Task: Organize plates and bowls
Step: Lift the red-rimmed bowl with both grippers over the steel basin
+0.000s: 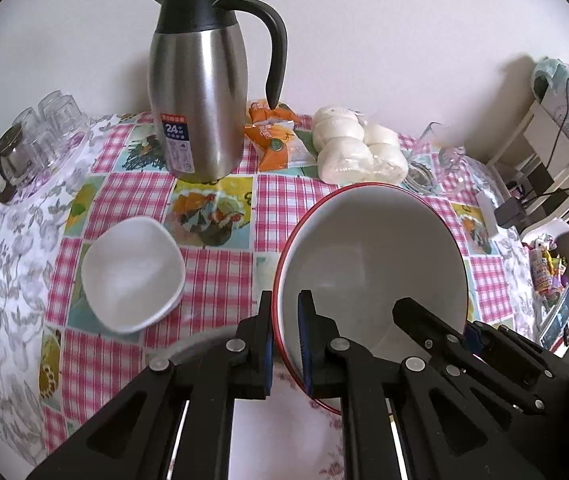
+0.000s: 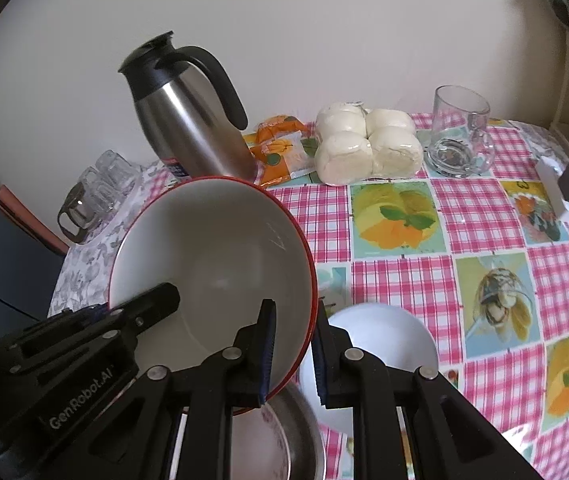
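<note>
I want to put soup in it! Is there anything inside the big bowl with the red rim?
No food shows inside the red-rimmed bowl; its white inside looks bare. The left gripper and right gripper each pinch its rim, so a finger of each reaches inside and hides small patches.

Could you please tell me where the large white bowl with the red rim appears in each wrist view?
Left wrist view: the large white bowl with the red rim fills the lower right centre, clamped by the left gripper.
Right wrist view: the bowl sits lower left of centre, clamped by the right gripper.
Shared landmark: the steel jug with the black handle behind it.
</note>
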{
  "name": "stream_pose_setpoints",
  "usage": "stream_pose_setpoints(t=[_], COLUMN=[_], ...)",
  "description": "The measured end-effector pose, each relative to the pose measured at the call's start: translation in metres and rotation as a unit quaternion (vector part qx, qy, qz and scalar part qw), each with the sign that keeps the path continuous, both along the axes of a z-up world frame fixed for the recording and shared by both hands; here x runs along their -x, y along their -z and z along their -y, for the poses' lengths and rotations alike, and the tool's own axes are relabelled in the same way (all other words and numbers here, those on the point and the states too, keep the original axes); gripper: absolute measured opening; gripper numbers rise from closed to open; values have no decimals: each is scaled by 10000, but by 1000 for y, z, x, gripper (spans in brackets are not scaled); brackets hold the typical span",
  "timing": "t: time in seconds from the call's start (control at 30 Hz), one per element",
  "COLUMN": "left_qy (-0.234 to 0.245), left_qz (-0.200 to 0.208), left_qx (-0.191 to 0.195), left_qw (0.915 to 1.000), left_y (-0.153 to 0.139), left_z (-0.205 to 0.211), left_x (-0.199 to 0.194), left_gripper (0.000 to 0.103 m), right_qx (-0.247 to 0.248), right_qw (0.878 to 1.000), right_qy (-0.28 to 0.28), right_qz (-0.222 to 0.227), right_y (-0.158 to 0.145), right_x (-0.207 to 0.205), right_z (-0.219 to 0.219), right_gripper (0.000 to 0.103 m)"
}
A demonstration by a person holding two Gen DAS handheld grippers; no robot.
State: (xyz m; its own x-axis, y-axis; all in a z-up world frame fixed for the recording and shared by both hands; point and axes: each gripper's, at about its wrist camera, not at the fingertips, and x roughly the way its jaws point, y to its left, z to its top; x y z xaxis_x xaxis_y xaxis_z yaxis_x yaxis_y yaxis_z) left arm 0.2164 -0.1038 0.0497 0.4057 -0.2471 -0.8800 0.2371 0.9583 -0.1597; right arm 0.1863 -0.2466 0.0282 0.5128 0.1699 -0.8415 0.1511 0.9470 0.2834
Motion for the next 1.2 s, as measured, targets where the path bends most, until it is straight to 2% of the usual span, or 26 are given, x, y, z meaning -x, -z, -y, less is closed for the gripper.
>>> stream_pose_setpoints(t=[0.37,0.63,0.9,1.2], left_qy=[-59,-227,-334,-463], left_qz=[78,-21,-138,-230], left_qx=[43,188,151,332], left_qw=[9999,9996,9992,9981], left_y=[-1,17,37,46], left_z=[-20,-39,-47,-59], left_x=[37,58,69,74], left_gripper=[11,11,11,11], right_qx=[-138,-264,-430,-479], right_qw=[9998,9995,9990,9987], right_qy=[38,59,104,151], right_qz=[145,177,73,36], right_y=[-5,8,33,39], right_x=[41,62,74,81], right_z=[-17,-30,-40,-47], right_gripper=[19,19,19,19])
